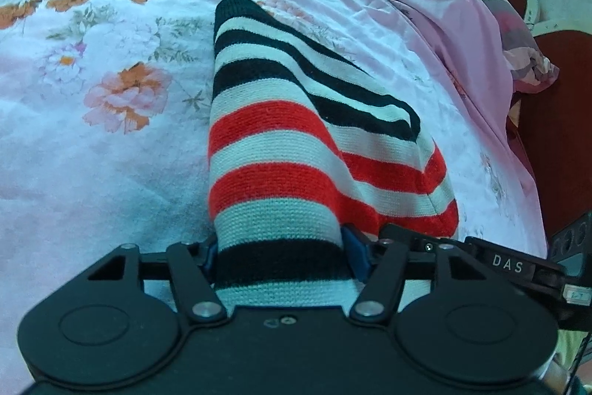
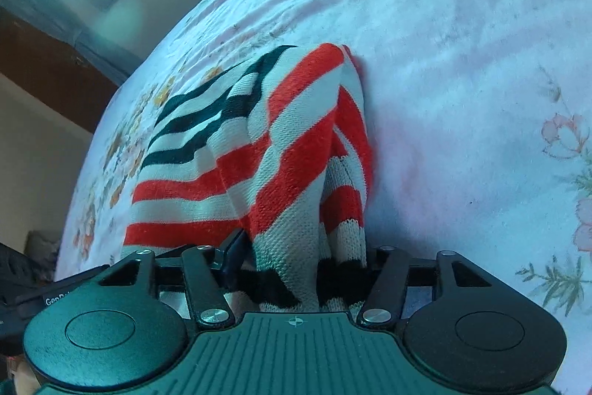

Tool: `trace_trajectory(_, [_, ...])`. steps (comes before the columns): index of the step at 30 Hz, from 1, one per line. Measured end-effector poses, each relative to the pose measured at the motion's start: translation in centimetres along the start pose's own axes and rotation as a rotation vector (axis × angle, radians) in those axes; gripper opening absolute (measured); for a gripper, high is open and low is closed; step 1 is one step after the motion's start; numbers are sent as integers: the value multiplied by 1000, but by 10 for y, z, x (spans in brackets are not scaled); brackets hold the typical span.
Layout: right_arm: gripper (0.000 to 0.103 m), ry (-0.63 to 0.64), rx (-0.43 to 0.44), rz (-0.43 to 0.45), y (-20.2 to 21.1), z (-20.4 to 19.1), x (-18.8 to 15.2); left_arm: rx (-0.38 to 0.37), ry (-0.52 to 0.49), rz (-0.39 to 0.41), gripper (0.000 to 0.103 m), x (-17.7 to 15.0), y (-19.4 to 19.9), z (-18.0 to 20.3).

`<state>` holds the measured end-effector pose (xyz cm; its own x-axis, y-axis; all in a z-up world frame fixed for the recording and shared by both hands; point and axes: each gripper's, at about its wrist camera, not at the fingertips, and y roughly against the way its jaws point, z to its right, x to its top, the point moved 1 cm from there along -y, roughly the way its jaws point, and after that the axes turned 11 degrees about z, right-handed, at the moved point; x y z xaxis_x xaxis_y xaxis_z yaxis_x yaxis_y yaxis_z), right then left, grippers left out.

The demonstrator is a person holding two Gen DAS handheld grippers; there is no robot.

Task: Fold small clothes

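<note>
Left gripper (image 1: pixel 283 256) clamps striped knit garment (image 1: pixel 273 136) over floral bedsheet (image 1: pixel 111 62)

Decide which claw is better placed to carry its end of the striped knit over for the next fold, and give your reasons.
Probably the left claw: the striped knit runs flat and straight from it across the floral sheet. In the right claw, the knit is bunched and twisted.

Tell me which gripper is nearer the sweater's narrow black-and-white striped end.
Left. The left gripper grips the striped sweater on the strip running straight to that end; the right gripper clamps bunched red-and-white folds, off to the side.
</note>
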<state>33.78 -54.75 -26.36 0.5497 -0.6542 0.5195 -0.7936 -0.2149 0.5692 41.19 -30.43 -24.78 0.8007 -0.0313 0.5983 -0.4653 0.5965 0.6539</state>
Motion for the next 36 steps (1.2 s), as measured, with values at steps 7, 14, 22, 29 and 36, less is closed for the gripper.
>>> trace_trajectory(7, [39, -8, 28, 43, 23, -11, -3, -10, -27, 49, 46, -1, 18, 5])
trace_trajectory(14, [37, -52, 98, 40, 38, -22, -6, -15, -59, 78, 44, 2, 46, 5])
trace_trajectory(22, [37, 20, 177, 59, 51, -81, -17, 8, -117, 150, 44, 7, 108, -4])
trace_trajectory(29, [37, 68, 232, 49, 54, -131, -40, 48, -114, 190, 44, 5, 160, -24])
trace_trajectory(36, [37, 82, 244, 29, 51, -153, -70, 80, -106, 191, 44, -9, 191, -49])
